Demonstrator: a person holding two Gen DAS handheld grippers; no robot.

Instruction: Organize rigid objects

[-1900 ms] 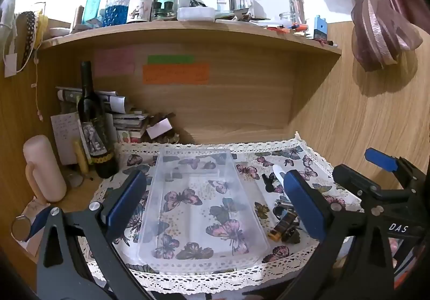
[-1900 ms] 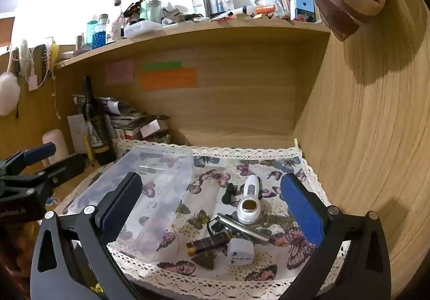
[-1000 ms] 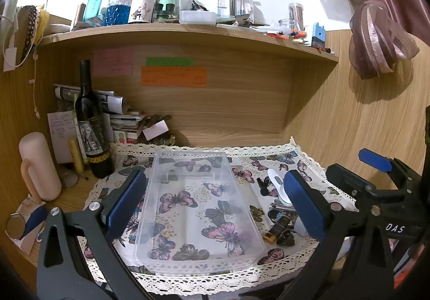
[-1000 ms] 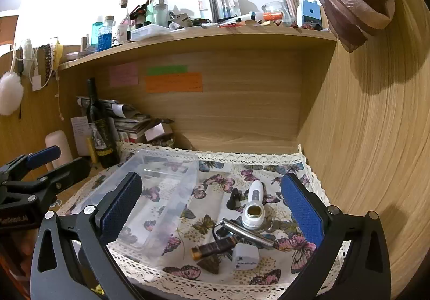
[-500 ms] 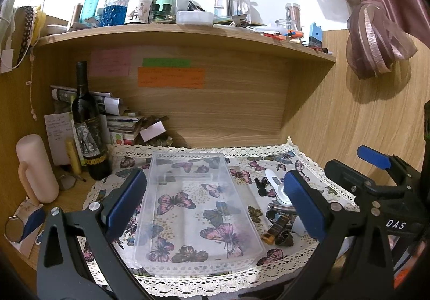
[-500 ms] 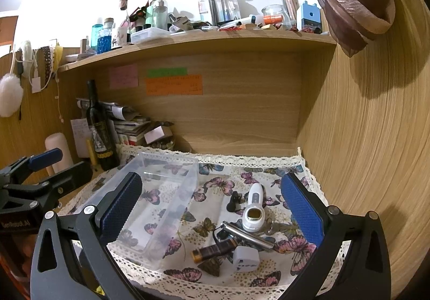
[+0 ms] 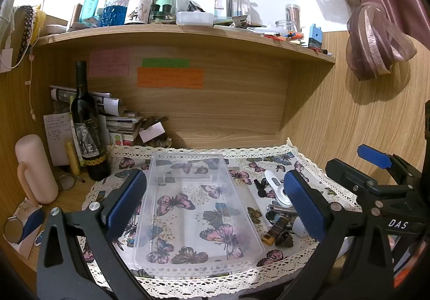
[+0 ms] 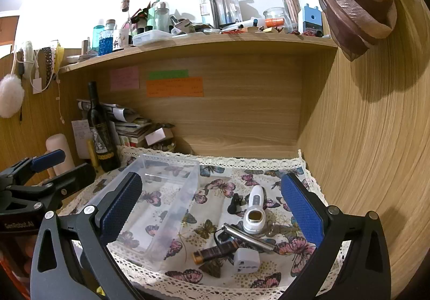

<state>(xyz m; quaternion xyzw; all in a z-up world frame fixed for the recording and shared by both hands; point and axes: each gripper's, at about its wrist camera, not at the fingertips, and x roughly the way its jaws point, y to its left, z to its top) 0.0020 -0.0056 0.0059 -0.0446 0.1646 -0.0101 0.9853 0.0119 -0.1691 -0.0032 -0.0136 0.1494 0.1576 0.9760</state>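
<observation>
The little pile of hard things sits on the butterfly cloth [image 8: 215,192], just to the right of the clear box [image 8: 172,187], so the right gripper [image 8: 212,208] is the nearer 1 and looks right down at the pile. The left gripper [image 7: 215,200] faces the clear box instead, and the pile is off to its right side. Both grippers have their blue pads spread wide, and neither is holding anything. The clear box looks empty, and its long side runs away from the grippers toward the back wall. In the pile, the white thermometer [image 8: 254,211] lies with its long side pointing away too, its round end nearest. A silver metal stick [image 8: 247,238] lies slanted under it. A brown and black tube [image 8: 215,251] lies almost sideways, just beside a white plug [image 8: 246,261]. A small black clip [image 8: 235,201] sits close on the left. I think the right gripper should take 1 thing first and carry it left into the box.
</observation>
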